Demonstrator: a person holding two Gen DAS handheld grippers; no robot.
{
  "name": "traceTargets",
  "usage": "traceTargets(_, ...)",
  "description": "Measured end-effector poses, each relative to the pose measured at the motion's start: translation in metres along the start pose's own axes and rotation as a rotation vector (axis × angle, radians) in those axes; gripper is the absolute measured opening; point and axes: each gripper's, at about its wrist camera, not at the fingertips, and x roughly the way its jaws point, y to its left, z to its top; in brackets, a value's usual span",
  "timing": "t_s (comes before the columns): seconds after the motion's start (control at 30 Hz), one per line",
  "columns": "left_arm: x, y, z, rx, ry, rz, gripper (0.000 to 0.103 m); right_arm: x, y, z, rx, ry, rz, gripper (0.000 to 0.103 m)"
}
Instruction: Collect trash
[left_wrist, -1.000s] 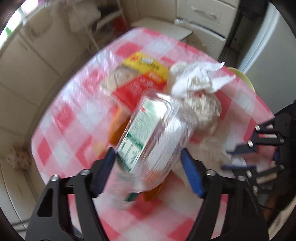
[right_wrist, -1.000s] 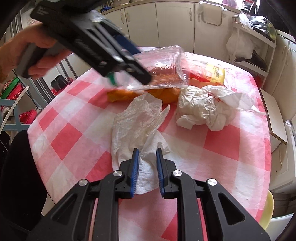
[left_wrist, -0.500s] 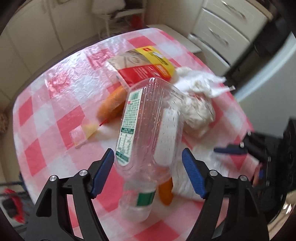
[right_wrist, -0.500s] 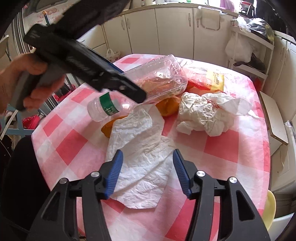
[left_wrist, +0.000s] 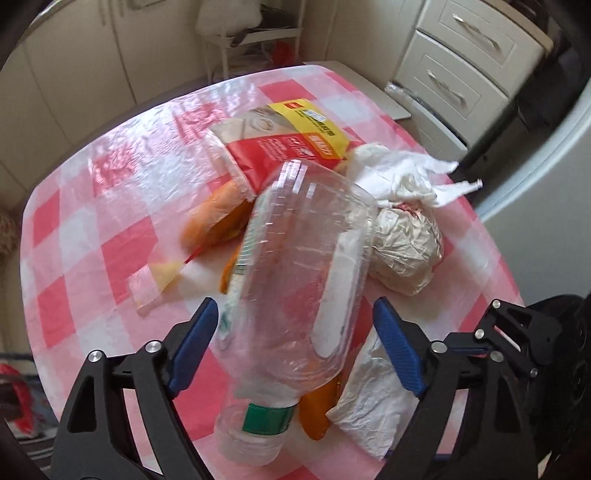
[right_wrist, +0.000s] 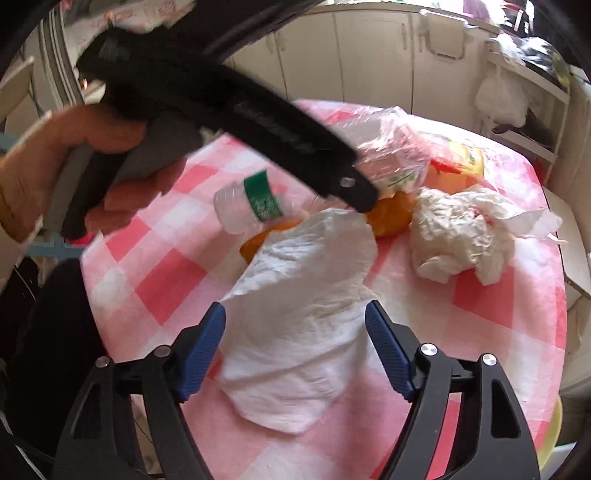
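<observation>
The left hand-held gripper (left_wrist: 291, 343) points steeply down at the bench (left_wrist: 92, 258), which wears a pink-and-white checked cover. Its jaws are opening, and the clear plastic bottle (left_wrist: 299, 266) lies between the blue pads without either pad pressing on it; its green-banded neck points back toward the gripper's body. Just beyond the bottle lie orange peel pieces (left_wrist: 218, 221), a red-and-yellow wrapper (left_wrist: 288, 140) and a crumpled paper ball (left_wrist: 402, 240).

The right hand-held gripper (right_wrist: 295, 347) also points down, its jaws opening wide. A flattened white tissue (right_wrist: 295, 332) lies on the bench between its pads, not gripped. Ahead and to the left, a hand (right_wrist: 55, 177) holds the left tool above the bottle, and a wad of crumpled paper (right_wrist: 458, 236) sits ahead to the right.
</observation>
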Motion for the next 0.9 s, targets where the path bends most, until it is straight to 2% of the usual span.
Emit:
traceTargets(0.07, -0.001, 0.003, 0.0, -0.032, -0.021, -0.015, 0.082, 0.002, 0.003, -0.002, -0.02, 0.003, -0.027, 0.073)
traceTargets(0.1, -0.003, 0.007, 0.0, -0.058, -0.037, -0.033, 0.073, 0.001, 0.003, -0.002, -0.022, 0.001, -0.034, 0.065)
traceTargets(0.13, -0.004, 0.011, -0.001, -0.084, -0.049, -0.05, 0.071, 0.001, 0.002, -0.002, -0.02, -0.003, -0.05, 0.059)
traceTargets(0.17, -0.007, 0.016, -0.002, -0.119, -0.061, -0.074, 0.07, -0.001, -0.001, -0.002, -0.009, -0.006, -0.057, 0.044)
traceTargets(0.2, -0.009, 0.018, -0.004, -0.136, -0.072, -0.081, 0.068, -0.002, -0.007, -0.001, 0.018, -0.006, -0.053, 0.025)
traceTargets(0.27, -0.014, 0.021, -0.008, -0.154, -0.092, -0.085, 0.067, -0.004, -0.022, -0.001, 0.078, 0.001, -0.052, 0.006)
traceTargets(0.33, -0.023, 0.023, -0.015, -0.181, -0.121, -0.089, 0.067, -0.006, -0.03, -0.003, 0.115, -0.001, -0.049, 0.004)
traceTargets(0.63, -0.077, 0.038, -0.058, -0.32, -0.276, -0.145, 0.066, -0.031, -0.023, -0.001, 0.09, -0.068, -0.044, 0.002)
traceTargets(0.73, -0.096, 0.042, -0.075, -0.35, -0.32, -0.147, 0.065, -0.034, -0.021, -0.002, 0.1, -0.053, 0.014, 0.002)
traceTargets(0.77, -0.102, 0.043, -0.082, -0.366, -0.333, -0.152, 0.065, -0.035, -0.019, -0.004, 0.105, -0.051, 0.039, 0.015)
traceTargets(0.8, -0.104, 0.045, -0.087, -0.377, -0.339, -0.156, 0.065, -0.035, -0.015, -0.005, 0.104, -0.052, 0.038, 0.058)
traceTargets(0.83, -0.107, 0.046, -0.092, -0.388, -0.345, -0.162, 0.065, -0.034, -0.011, -0.005, 0.096, -0.059, 0.018, 0.076)
traceTargets(0.87, -0.109, 0.048, -0.097, -0.398, -0.352, -0.169, 0.065, -0.035, -0.004, -0.006, 0.072, -0.086, -0.023, 0.087)
traceTargets(0.9, -0.112, 0.047, -0.103, -0.409, -0.361, -0.177, 0.065, -0.033, 0.0, -0.005, 0.052, -0.09, -0.041, 0.087)
